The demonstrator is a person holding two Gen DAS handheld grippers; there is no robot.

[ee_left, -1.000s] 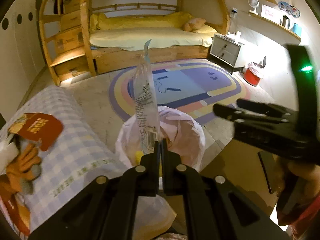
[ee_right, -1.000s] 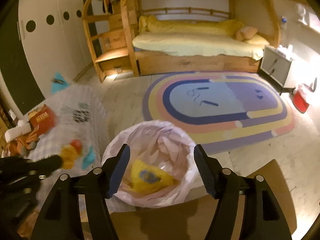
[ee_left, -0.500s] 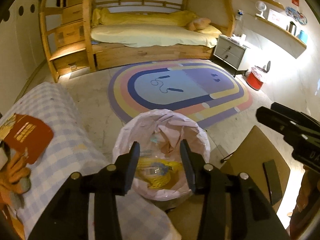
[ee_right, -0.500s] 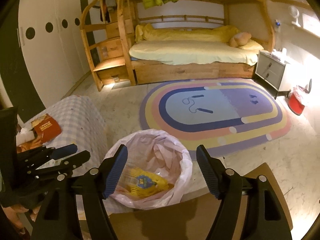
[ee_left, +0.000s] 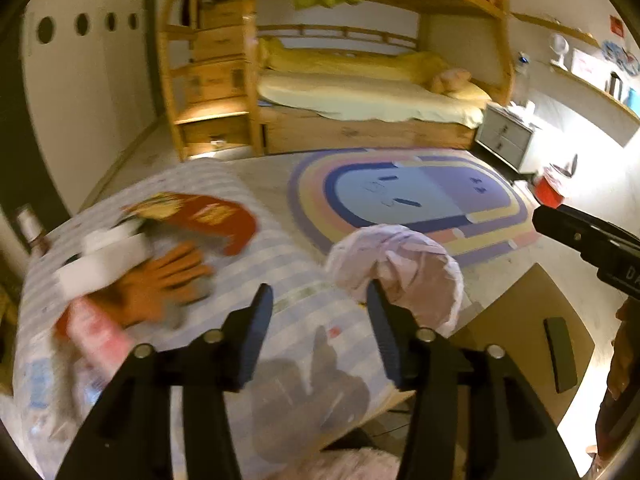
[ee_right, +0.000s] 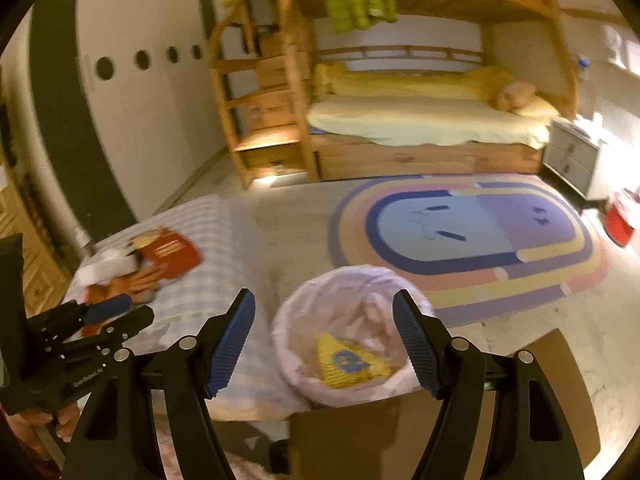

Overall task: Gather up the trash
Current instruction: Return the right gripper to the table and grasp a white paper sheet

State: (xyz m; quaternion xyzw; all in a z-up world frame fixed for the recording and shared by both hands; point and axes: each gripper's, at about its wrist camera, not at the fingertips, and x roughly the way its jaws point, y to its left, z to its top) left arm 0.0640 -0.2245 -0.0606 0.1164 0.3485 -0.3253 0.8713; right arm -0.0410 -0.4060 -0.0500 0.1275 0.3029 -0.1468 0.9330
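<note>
A bin lined with a pale pink bag (ee_right: 352, 336) stands on the floor beside a checked-cloth table (ee_left: 256, 264); a yellow wrapper (ee_right: 348, 362) lies inside it. The bin also shows in the left wrist view (ee_left: 404, 268). On the table lie a red packet (ee_left: 216, 216), an orange glove (ee_left: 160, 284), a white box (ee_left: 104, 256) and a pink-labelled wrapper (ee_left: 100, 332). My left gripper (ee_left: 320, 312) is open and empty over the table's near edge. My right gripper (ee_right: 324, 320) is open and empty, above the bin's left side.
A cardboard sheet (ee_right: 440, 432) lies on the floor by the bin. Beyond are an oval striped rug (ee_right: 472, 236), a wooden bunk bed (ee_right: 420, 120), a grey nightstand (ee_left: 508, 136) and a red bin (ee_left: 550, 192). A bottle (ee_left: 32, 228) stands at the table's far left.
The left gripper let go of a clear plastic wrapper over the bin, opened, then swung left over the table. The right gripper stayed open near the bin.
</note>
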